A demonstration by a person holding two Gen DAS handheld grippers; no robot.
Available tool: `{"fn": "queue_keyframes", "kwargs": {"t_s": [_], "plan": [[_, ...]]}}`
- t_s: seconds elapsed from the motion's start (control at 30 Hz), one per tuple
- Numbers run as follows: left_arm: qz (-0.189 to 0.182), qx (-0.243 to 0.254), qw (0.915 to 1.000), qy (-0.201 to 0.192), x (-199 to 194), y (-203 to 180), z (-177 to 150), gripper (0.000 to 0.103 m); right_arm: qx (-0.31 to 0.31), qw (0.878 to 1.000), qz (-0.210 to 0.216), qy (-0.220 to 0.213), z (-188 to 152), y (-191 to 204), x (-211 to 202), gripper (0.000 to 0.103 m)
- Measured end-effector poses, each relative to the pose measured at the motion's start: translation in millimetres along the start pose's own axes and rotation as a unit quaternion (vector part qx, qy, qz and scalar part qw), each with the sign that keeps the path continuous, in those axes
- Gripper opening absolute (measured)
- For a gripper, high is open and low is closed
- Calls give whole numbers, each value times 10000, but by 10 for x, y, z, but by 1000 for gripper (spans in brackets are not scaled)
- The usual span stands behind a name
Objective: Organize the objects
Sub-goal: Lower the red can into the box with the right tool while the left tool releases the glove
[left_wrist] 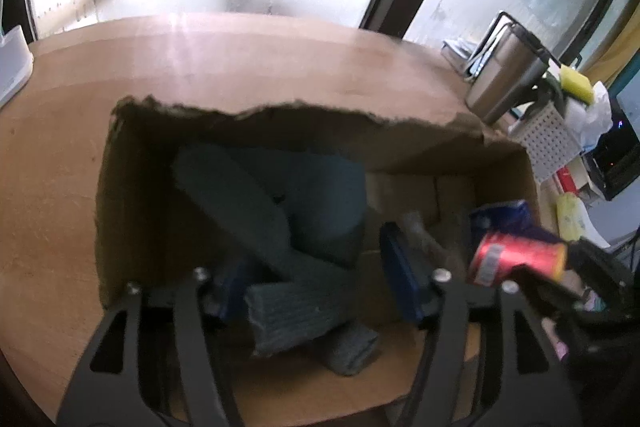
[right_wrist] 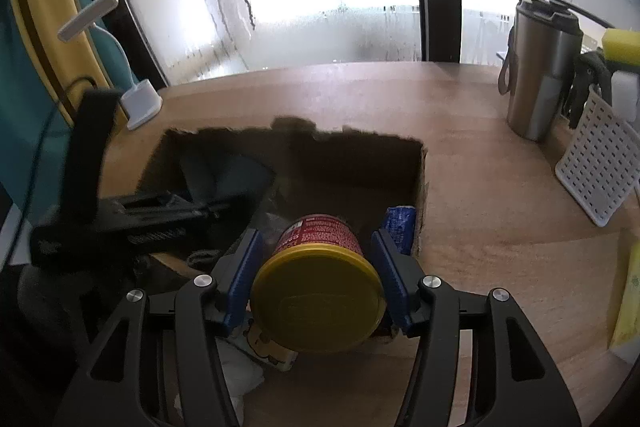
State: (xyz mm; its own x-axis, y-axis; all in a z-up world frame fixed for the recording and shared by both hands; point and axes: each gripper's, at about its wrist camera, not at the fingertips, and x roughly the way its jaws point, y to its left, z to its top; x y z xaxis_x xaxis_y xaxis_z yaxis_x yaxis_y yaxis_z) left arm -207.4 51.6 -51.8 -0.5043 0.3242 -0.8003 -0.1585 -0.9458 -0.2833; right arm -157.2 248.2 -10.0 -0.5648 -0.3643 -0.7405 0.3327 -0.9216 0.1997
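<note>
The red canister [right_wrist: 320, 239] with the yellow lid [right_wrist: 318, 301] sits between the blue pads of the right gripper [right_wrist: 318, 279], its long axis running straight out along the fingers: lid toward the camera, base pointing down and away into the open cardboard box [right_wrist: 420, 187]. A thin gap seems to show along each side of the lid, so I cannot tell for sure whether the pads are pinching the canister or standing just off it (the pads sit close alongside the lid either way). What the next move depends on is that the canister hangs over the near right corner of the box, just beside a blue packet [right_wrist: 400, 227] standing against the right wall, so it would go in base first, in the direction the fingers already point. The left gripper [left_wrist: 316, 291] is over the left half of the same box with its fingers spread and pressing on nothing; a grey-green knitted cloth [left_wrist: 296, 319] lies between and below them, and it looks loose, resting in the box. In the left wrist view the canister appears low on the right, well off the line of the left fingers, so the right hand is plainly the nearer one for placing it. The box stands on the wooden counter [right_wrist: 480, 155].
</note>
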Motion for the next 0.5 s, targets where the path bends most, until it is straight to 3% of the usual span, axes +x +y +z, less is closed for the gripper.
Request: {"fn": "queue_keyframes", "kwargs": {"t_s": [0.27, 0.5], "plan": [[-64, 80, 9999, -107, -147, -19, 18, 67, 67, 9999, -84, -115, 32, -20, -30, 59], [-70, 198, 9988, -436, -496, 33, 9, 67, -11, 9998, -100, -184, 126, 33, -54, 59]]}}
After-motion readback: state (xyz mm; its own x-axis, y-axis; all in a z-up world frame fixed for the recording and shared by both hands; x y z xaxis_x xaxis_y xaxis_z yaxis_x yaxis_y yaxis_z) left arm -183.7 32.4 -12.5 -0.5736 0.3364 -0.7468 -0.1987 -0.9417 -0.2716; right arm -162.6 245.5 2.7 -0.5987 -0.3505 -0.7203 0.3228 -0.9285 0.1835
